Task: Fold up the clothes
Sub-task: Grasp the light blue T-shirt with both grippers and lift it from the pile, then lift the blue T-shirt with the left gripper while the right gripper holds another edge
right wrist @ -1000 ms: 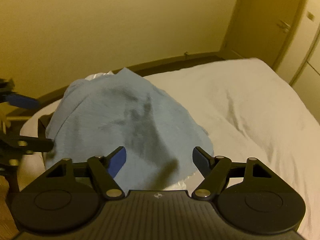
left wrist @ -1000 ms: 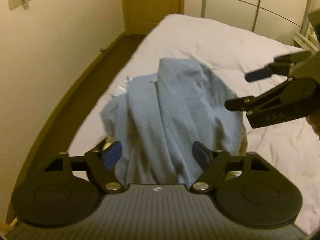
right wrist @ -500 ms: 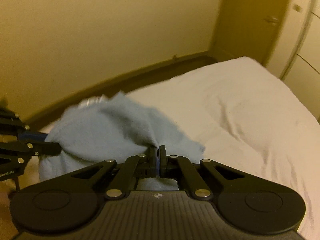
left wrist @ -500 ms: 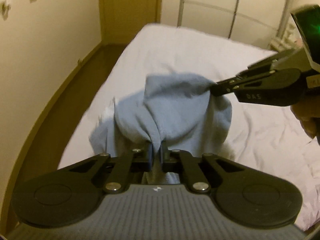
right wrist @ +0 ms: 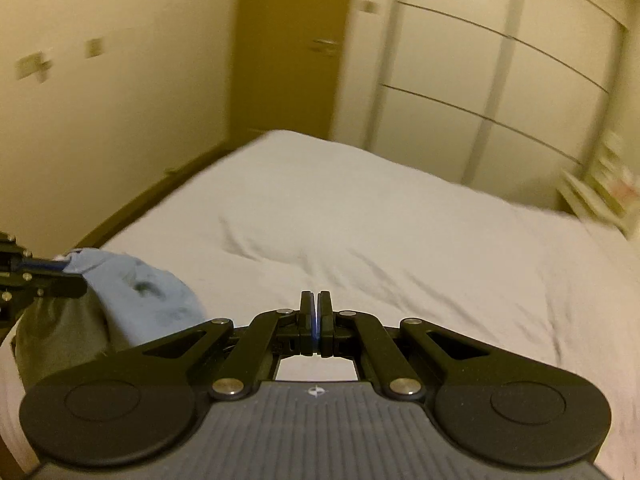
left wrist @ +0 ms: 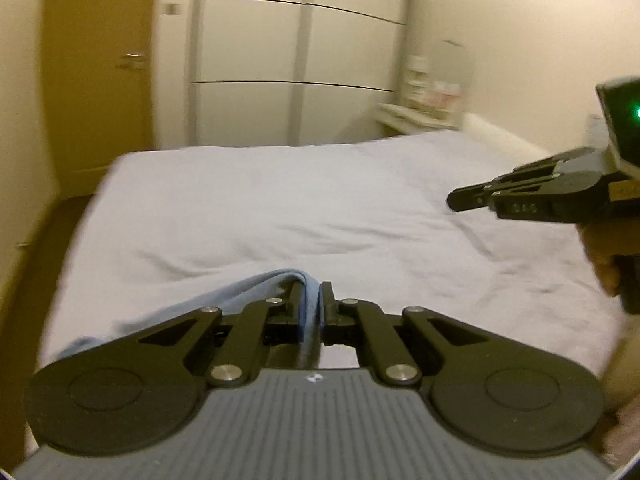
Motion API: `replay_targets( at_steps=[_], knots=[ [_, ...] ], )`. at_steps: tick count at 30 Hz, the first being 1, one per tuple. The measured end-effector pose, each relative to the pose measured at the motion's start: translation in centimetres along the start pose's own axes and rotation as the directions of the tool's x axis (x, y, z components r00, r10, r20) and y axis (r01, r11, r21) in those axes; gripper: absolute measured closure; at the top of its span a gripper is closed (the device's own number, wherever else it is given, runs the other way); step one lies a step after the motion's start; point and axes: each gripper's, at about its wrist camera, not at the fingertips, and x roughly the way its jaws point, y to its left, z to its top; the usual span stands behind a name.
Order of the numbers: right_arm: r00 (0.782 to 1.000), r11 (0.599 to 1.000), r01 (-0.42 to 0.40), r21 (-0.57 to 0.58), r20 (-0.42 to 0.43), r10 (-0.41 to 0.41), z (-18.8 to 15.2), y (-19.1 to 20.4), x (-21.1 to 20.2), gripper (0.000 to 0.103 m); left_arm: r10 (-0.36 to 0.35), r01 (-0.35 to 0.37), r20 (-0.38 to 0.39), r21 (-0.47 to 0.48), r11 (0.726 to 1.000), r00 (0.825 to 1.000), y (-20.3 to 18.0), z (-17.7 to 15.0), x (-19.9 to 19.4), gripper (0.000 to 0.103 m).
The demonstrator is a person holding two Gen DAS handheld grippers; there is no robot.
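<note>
L gripper (left wrist: pixel 310 308): jaws clamped on blue cloth (left wrist: pixel 256 286) fold, held level over bed (left wrist: pixel 280 208).
Cloth: trails left & down from L jaws.
R gripper (right wrist: pixel 316 320): jaws closed; can't tell if any cloth is pinched; level, pointing over bed.
Hand (left wrist: pixel 604 252): grips R handle, far right.

Left gripper (left wrist: pixel 310 306): fingers pressed together, a fold of blue cloth (left wrist: pixel 256 286) pinched between the pads, held level over the near edge of the bed. Right gripper (right wrist: pixel 316 318): fingers closed pad to pad; whether any cloth is caught between them cannot be told. A hand (left wrist: pixel 604 252) grips its handle, out to the right.
</note>
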Motion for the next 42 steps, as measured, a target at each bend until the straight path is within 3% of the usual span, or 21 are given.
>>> replay_targets(
  at_steps=[5,9,13,16,18,19,20,23,25,26,28,31,34,36,40,42],
  knots=[
    [0.995,0.989,0.086,0.118,-0.055,-0.080,-5.1,-7.3,-2.0,0.103,-0.134,0.137,-0.028,0.097,0.986,0.991,-8.4,1.2,3.0,0.100],
    [0.992,0.982,0.113,0.151,-0.073,-0.103,-8.6,-13.3,-2.9,0.103,-0.191,0.194,-0.036,0.134,0.972,0.981,-15.5,2.1,6.0,0.100],
    [0.992,0.982,0.105,0.157,-0.091,-0.092,-11.4,-20.6,-3.1,0.103,-0.208,0.214,-0.062,0.117,0.970,0.976,-23.7,2.4,10.0,0.100],
    [0.987,0.981,0.127,0.145,-0.112,-0.111,-13.7,-26.1,-4.5,0.103,-0.227,0.233,-0.121,0.031,0.972,0.966,-28.3,2.2,15.0,0.098],
    [0.982,0.975,0.144,0.166,-0.147,-0.120,-15.5,-29.4,-4.7,0.103,-0.252,0.248,-0.145,-0.040,0.968,0.957,-30.3,2.2,16.9,0.091],
    [0.979,0.973,0.147,0.175,-0.164,-0.119,-16.5,-30.4,-5.0,0.103,-0.245,0.239,-0.143,-0.058,0.969,0.959,-30.7,2.3,17.3,0.071],
    [0.977,0.973,0.142,0.180,-0.183,-0.109,-17.5,-31.1,-5.1,0.103,-0.221,0.214,-0.134,-0.061,0.975,0.966,-30.7,2.4,17.5,0.049],
    [0.969,0.980,0.089,0.176,-0.244,-0.044,-20.1,-31.1,-4.1,0.093,-0.103,0.099,-0.139,-0.034,0.994,0.985,-29.5,1.6,17.7,0.041],
    [0.959,0.985,0.026,0.169,-0.284,0.023,-21.9,-29.9,-3.0,0.084,0.005,-0.006,-0.199,-0.007,1.000,0.980,-27.4,-0.1,17.4,0.041],
    [0.951,0.988,-0.016,0.157,-0.302,0.064,-22.8,-28.9,-2.6,0.080,0.056,-0.056,-0.236,0.007,0.998,0.970,-26.2,-1.4,17.2,0.041],
    [0.933,0.990,-0.095,0.106,-0.338,0.126,-23.6,-26.1,-0.7,0.063,0.148,-0.144,-0.308,0.036,0.989,0.940,-23.7,-4.1,16.8,0.041],
    [0.904,0.981,-0.194,0.007,-0.387,0.182,-24.7,-20.8,1.9,0.054,0.226,-0.217,-0.416,0.068,0.974,0.881,-20.5,-8.6,17.0,0.041],
    [0.879,0.975,-0.210,-0.067,-0.451,0.158,-25.8,-18.3,4.7,0.051,0.221,-0.214,-0.479,0.069,0.974,0.850,-18.5,-12.2,18.5,0.041],
    [0.859,0.980,-0.185,-0.076,-0.497,0.124,-27.0,-17.5,6.3,0.048,0.206,-0.184,-0.497,0.093,0.978,0.843,-17.7,-13.8,20.2,0.041],
    [0.845,0.995,-0.100,0.014,-0.527,0.092,-29.1,-18.2,7.9,0.030,0.177,-0.116,-0.500,0.151,0.982,0.847,-16.3,-15.8,24.3,0.039],
    [0.837,0.997,-0.055,0.059,-0.541,0.078,-30.1,-18.6,8.6,0.029,0.157,-0.081,-0.512,0.168,0.982,0.845,-16.0,-16.2,27.0,0.039]
  ],
)
